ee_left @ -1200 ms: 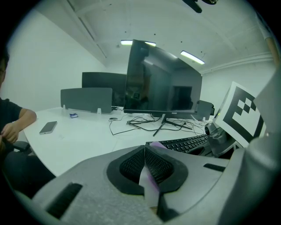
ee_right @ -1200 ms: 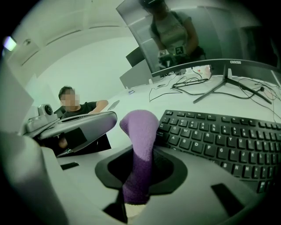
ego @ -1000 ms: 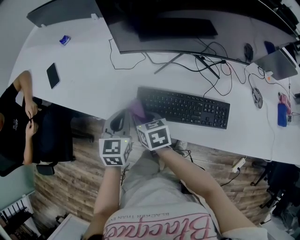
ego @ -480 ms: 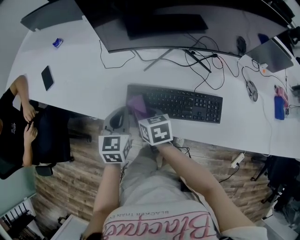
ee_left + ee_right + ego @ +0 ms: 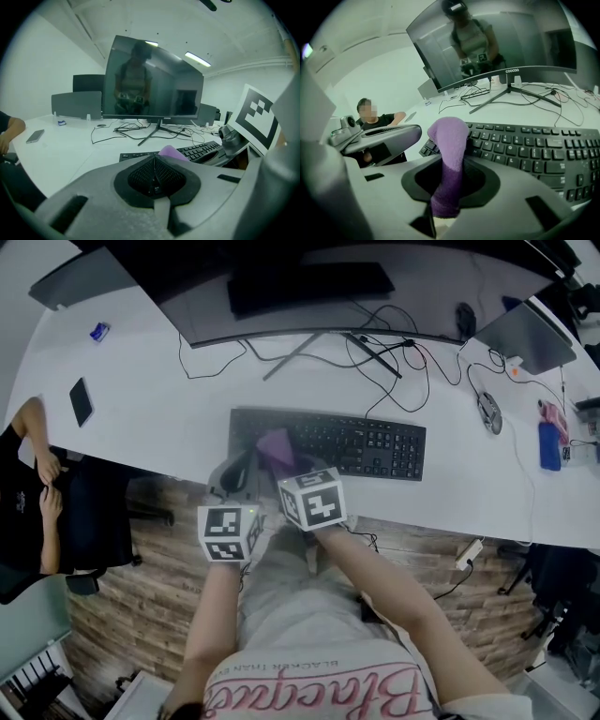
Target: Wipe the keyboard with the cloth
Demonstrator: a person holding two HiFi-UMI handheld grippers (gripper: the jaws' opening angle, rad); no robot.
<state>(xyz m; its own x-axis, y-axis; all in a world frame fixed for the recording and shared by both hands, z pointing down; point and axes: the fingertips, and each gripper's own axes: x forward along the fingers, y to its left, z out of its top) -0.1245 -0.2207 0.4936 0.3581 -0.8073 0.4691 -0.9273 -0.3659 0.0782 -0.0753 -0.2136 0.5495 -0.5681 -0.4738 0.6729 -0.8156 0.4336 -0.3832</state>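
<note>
The black keyboard (image 5: 356, 444) lies near the front edge of the white desk (image 5: 150, 399). A purple cloth (image 5: 275, 444) rests on the keyboard's left part, with my right gripper (image 5: 284, 463) shut on it. In the right gripper view the cloth (image 5: 449, 150) stands up out of the shut jaws, with the keys (image 5: 534, 150) just beyond. My left gripper (image 5: 235, 481) hangs just left of the right one, at the desk edge below the keyboard's left end. It is shut, with nothing held. From the left gripper view, the cloth (image 5: 170, 152) and keyboard (image 5: 199, 150) lie just ahead.
A wide curved monitor (image 5: 281, 287) stands behind the keyboard, with tangled cables (image 5: 394, 357) around its stand. A phone (image 5: 81, 401) lies at the left, a mouse (image 5: 487, 412) and a blue object (image 5: 549, 446) at the right. A person (image 5: 37, 493) sits at the left.
The right gripper has carried the cloth rightward along the keyboard, from its left end onto the keys further in. The left gripper has stayed beside it.
</note>
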